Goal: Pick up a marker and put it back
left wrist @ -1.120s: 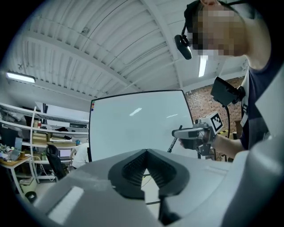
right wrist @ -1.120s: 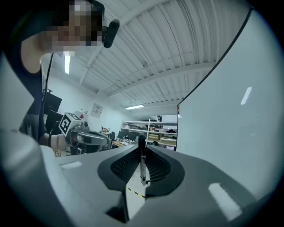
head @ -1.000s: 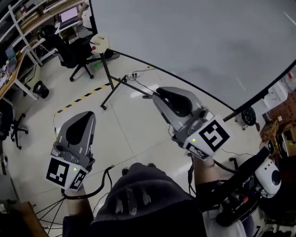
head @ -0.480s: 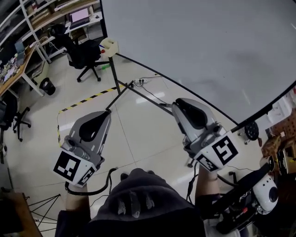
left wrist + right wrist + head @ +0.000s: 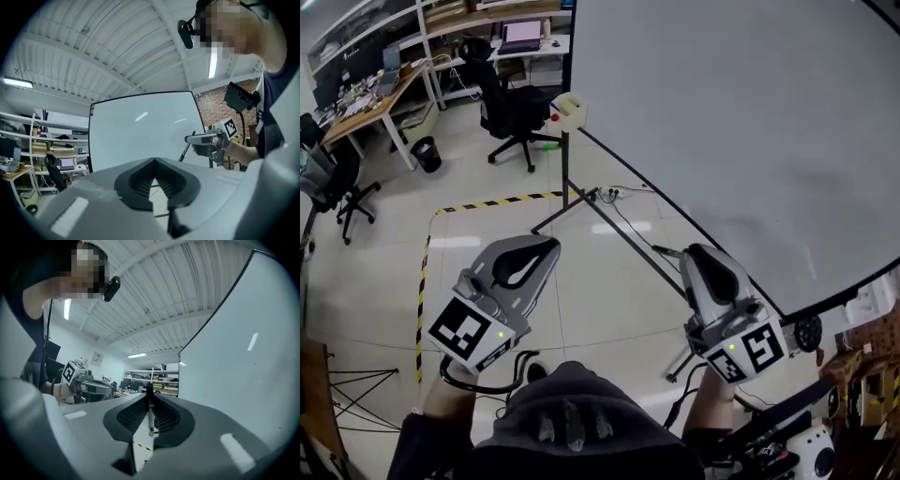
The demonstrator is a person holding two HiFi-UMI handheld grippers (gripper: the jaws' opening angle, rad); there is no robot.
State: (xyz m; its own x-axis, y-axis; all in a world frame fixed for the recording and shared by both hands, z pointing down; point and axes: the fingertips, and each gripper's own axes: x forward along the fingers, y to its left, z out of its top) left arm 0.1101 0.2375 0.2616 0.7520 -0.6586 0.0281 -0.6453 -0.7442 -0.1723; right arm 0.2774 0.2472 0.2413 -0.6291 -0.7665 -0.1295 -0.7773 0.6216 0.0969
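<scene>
Our right tongs (image 5: 149, 398) pinch the marker (image 5: 149, 415). It stands upright between the ribbed pads, and its dark end pokes up past the tips. Seen from the left gripper view, the same marker slants down out of those tongs as a thin dark stick in front of the whiteboard (image 5: 741, 122).

Our left tongs (image 5: 154, 161) are pressed together at the tips, with nothing between them.

From the head view we hold both tongs roughly level above the floor (image 5: 609, 309), well apart from each other. The right ones are close to the whiteboard's lower edge. At the board's near corner a pale box (image 5: 569, 110) sits on top of the stand, with something red and something green beside it, too small to make out. An office chair (image 5: 511, 103) stands beyond it, and striped tape (image 5: 487, 202) runs across the floor.
</scene>
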